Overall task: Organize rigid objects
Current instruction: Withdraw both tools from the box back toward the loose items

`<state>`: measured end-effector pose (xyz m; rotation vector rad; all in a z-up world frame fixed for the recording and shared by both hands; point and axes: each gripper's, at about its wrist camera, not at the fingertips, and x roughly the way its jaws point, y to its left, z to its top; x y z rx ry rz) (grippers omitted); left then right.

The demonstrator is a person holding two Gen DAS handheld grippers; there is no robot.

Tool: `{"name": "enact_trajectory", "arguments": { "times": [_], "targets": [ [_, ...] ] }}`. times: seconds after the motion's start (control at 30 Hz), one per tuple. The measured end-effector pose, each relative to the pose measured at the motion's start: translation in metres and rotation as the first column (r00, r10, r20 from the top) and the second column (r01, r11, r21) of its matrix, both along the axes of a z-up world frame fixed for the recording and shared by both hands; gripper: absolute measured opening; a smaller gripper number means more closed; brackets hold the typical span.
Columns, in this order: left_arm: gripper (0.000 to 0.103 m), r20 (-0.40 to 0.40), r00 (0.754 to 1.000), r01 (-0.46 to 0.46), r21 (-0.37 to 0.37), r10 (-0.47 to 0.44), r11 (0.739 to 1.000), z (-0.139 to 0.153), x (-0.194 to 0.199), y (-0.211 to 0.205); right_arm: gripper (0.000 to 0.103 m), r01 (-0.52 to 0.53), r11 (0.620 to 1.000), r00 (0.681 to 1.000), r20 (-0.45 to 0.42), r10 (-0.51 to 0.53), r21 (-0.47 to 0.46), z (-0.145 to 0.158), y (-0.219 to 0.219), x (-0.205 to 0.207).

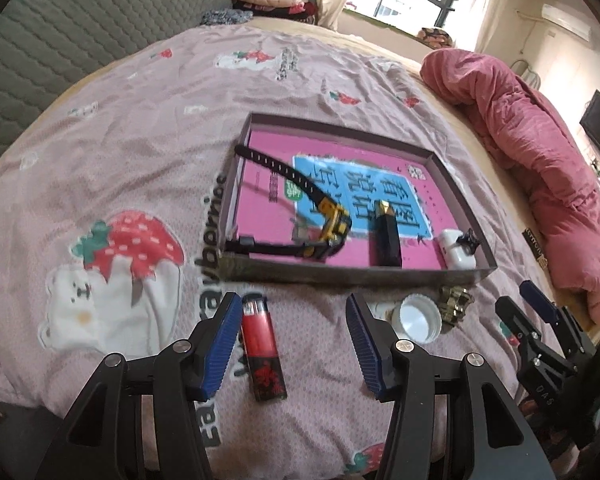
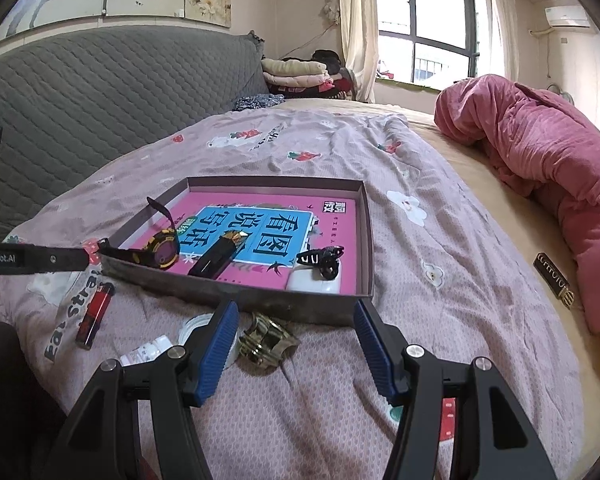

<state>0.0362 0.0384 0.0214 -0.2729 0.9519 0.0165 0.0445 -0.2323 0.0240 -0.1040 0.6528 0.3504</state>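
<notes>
On the strawberry-print bedspread [image 1: 100, 128] we see a red lighter [image 1: 262, 346] lying between the spread fingers of our left gripper [image 1: 292, 344], close to the left finger, touched by neither; its long axis runs from about 11 to 5 o'clock, metal head toward the tray. Both pairs of tongs stand open and hold nothing.

At 12 o'clock sits a shallow cardboard tray [image 1: 340, 274] holding a pink book [image 1: 268, 200], a black-and-yellow watch [image 1: 332, 224] whose strap pokes over the left wall, a black bar with a gold tip [image 1: 386, 236], pointing away from us, and a white case [image 1: 458, 250] with a small black clip on it that we cannot make out.

Right of the lighter lie a white cap [image 1: 418, 318] and a brass-coloured piece [image 2: 266, 340], hard to identify. In the right wrist view, the right gripper [image 2: 294, 346] hovers over that piece, its left finger hiding part of the cap.
</notes>
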Motion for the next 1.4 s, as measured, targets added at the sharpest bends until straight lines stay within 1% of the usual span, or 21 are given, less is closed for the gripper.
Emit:
{"name": "enact_trajectory", "arguments": {
  "times": [0.1, 0.2, 0.43, 0.67, 0.83, 1.1, 1.4],
  "targets": [
    [0.056, -0.016, 1.000, 0.013, 0.016, -0.012, 1.000, -0.005, -0.002, -0.005, 0.060, -0.001, 1.000, 1.000, -0.006, 0.001, -0.009, 0.000, -0.001, -0.004],
    [0.056, -0.024, 0.999, 0.028, -0.010, -0.028, 1.000, -0.008, -0.006, -0.010, 0.060, -0.003, 1.000, 1.000, -0.014, 0.002, -0.017, -0.001, -0.001, -0.007],
    [0.056, -0.022, 0.994, 0.107, -0.002, -0.107, 0.994, -0.006, -0.009, -0.037, 0.060, -0.017, 0.999, 1.000, -0.021, 0.016, -0.037, -0.002, 0.001, -0.014],
    [0.056, -0.045, 0.981, 0.187, 0.007, -0.187, 0.982, -0.011, -0.012, -0.062, 0.060, -0.042, 0.997, 0.999, -0.032, 0.040, -0.063, -0.005, 0.007, -0.018],
    [0.056, -0.062, 0.973, 0.222, 0.017, -0.221, 0.975, -0.016, -0.014, -0.074, 0.060, -0.051, 0.996, 0.998, -0.046, 0.048, -0.077, -0.009, 0.010, -0.021],
    [0.056, -0.082, 0.965, 0.254, 0.029, -0.251, 0.967, -0.023, -0.015, -0.085, 0.060, -0.068, 0.992, 0.996, -0.058, 0.062, -0.106, -0.013, 0.014, -0.026],
    [0.056, -0.108, 0.966, 0.242, 0.040, -0.237, 0.969, -0.033, -0.011, -0.087, 0.060, -0.072, 0.992, 0.994, -0.084, 0.064, -0.101, -0.020, 0.013, -0.021]
  ]
}}
